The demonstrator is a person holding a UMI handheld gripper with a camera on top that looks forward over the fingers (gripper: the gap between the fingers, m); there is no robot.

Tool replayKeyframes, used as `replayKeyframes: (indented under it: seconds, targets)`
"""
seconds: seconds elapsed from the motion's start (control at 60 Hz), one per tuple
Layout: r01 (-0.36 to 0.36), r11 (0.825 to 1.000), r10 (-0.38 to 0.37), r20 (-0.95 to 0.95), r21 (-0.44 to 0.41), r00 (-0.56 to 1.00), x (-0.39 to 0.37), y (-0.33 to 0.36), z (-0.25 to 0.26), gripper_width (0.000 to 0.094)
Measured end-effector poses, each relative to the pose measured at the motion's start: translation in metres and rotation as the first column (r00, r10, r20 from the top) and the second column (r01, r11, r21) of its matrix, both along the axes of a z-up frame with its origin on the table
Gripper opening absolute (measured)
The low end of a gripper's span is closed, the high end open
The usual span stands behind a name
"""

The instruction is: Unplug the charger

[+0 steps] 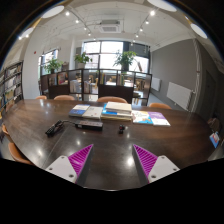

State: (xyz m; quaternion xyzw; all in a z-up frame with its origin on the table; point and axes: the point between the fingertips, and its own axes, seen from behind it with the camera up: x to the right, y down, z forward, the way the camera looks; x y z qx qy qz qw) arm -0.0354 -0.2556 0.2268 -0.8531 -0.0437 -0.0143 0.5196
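Gripper (107,160) is open w/ nothing between the pink pads (80,155). It hangs over a big dark table (110,140). Beyond the fingers lie flat books (117,113) & a blue-yellow booklet (152,119). A small black thing (54,128) sits off to the left. Chairs (117,100) stand behind the table, plants (124,58) by the windows (100,52).

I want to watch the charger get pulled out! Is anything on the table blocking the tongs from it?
No charger is clearly visible. The open tongs hover over bare dark table. Beyond them lie books and a small black thing, too small to identify. Nothing stands directly ahead.
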Motion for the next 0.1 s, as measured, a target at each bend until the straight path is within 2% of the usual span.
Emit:
replayKeyframes:
  seconds: [0.1]
  targets:
    - [0.004,1.000,-0.004,-0.022,0.008,1.000,-0.0027,-0.0063,0.0038,0.0759]
